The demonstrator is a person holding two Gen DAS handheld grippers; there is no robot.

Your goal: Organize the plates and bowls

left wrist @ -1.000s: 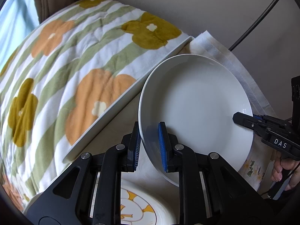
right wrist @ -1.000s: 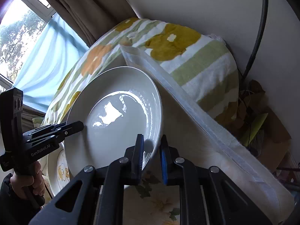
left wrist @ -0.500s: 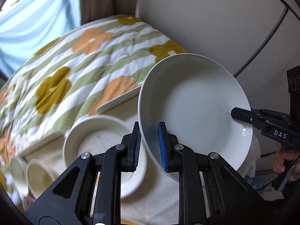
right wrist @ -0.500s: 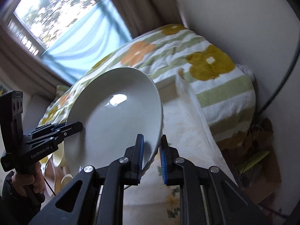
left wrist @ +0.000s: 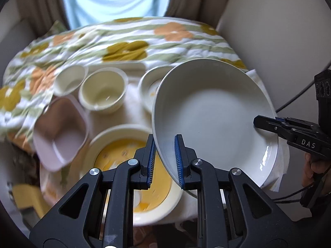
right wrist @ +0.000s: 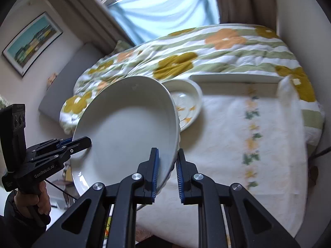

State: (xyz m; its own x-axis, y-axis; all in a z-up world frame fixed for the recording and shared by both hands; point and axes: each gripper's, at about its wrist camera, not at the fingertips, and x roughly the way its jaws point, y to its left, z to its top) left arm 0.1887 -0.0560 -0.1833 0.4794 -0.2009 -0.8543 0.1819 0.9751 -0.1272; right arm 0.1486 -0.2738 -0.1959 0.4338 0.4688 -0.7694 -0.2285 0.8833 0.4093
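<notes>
The white plate (left wrist: 215,115) hangs in the air, tilted, pinched at opposite edges of its rim. The left gripper (left wrist: 164,161) clamps the near edge between its blue pads, and the right gripper (left wrist: 266,124) bites the far edge, off to the left gripper's right. From the right wrist view the same hold mirrors: the right gripper (right wrist: 167,173) grasps the rim just ahead of its fingers, with the left gripper (right wrist: 80,142) closed on the opposite edge. A two-point hold likely suits a wide, slick plate that one narrow pinch would let swing.

Below and ahead of the left gripper, a yellow-patterned plate (left wrist: 115,144) lies on the tablecloth (right wrist: 258,124), probably the stacking spot. Further ahead to the left stand a pink square container (left wrist: 60,132), a cream bowl (left wrist: 103,93) and a white bowl (left wrist: 70,78); straight ahead, partly behind the held plate, sits a small patterned plate (right wrist: 186,105). A floral quilt (left wrist: 128,39) lies beyond them.
</notes>
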